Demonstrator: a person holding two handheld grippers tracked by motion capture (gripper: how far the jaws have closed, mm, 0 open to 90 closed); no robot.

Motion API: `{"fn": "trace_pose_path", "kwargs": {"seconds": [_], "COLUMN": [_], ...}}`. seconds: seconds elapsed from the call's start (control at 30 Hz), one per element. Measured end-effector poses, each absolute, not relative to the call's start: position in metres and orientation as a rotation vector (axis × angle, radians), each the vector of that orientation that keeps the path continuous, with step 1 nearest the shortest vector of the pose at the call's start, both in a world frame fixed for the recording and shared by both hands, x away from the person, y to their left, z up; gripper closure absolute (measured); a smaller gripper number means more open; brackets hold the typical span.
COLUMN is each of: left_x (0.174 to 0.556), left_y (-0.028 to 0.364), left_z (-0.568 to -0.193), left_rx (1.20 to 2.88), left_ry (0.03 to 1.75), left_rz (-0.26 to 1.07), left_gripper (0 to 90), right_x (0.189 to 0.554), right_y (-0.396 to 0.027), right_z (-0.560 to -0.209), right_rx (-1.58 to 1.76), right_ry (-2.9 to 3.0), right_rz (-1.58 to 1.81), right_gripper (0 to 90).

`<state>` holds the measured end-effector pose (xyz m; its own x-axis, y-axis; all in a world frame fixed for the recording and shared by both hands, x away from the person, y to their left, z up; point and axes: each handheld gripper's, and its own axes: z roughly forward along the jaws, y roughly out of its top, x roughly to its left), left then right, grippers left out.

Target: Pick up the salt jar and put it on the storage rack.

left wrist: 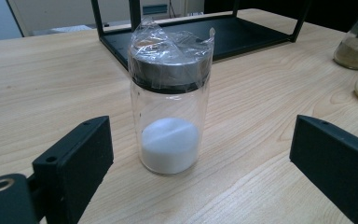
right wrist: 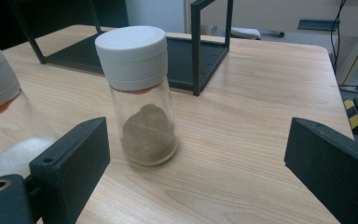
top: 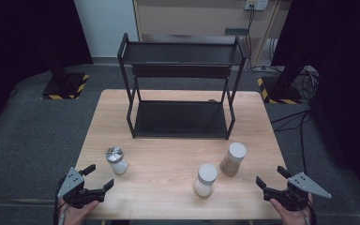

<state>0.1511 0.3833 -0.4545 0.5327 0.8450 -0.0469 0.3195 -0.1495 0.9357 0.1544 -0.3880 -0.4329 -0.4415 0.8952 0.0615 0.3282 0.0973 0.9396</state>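
A glass jar (top: 116, 160) with a plastic-wrapped dark lid and white powder stands at the table's front left. My left gripper (top: 101, 176) is open just short of it; in the left gripper view the jar (left wrist: 170, 107) stands upright ahead of the spread jaws of the left gripper (left wrist: 201, 140), untouched. A white-lidded jar of brown powder (top: 233, 159) stands front right, with a white-lidded jar of white powder (top: 206, 180) beside it. My right gripper (top: 269, 176) is open to their right. In the right gripper view (right wrist: 198, 140) the brown-powder jar (right wrist: 142, 93) stands ahead of the jaws.
A black two-tier metal rack (top: 180, 84) stands at the back middle of the wooden table (top: 168, 159), both shelves bare. The white-powder jar (right wrist: 4, 116) is at the right gripper view's left edge. Cables and stand bases lie on the grey floor around the table.
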Motion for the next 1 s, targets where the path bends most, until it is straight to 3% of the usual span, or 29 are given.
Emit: {"fn": "trace_pose_path", "kwargs": {"seconds": [1.0], "left_x": [0.1509], "left_y": [0.3844], "left_z": [-0.4562], "left_rx": [1.714], "left_ry": [0.967], "left_rz": [0.625], "left_gripper": [5.3], "right_x": [0.1546], "right_y": [-0.3873], "right_z": [-0.4352], "right_rx": [1.174], "right_ry": [1.832], "right_rz": [1.369], "right_gripper": [6.9]}}
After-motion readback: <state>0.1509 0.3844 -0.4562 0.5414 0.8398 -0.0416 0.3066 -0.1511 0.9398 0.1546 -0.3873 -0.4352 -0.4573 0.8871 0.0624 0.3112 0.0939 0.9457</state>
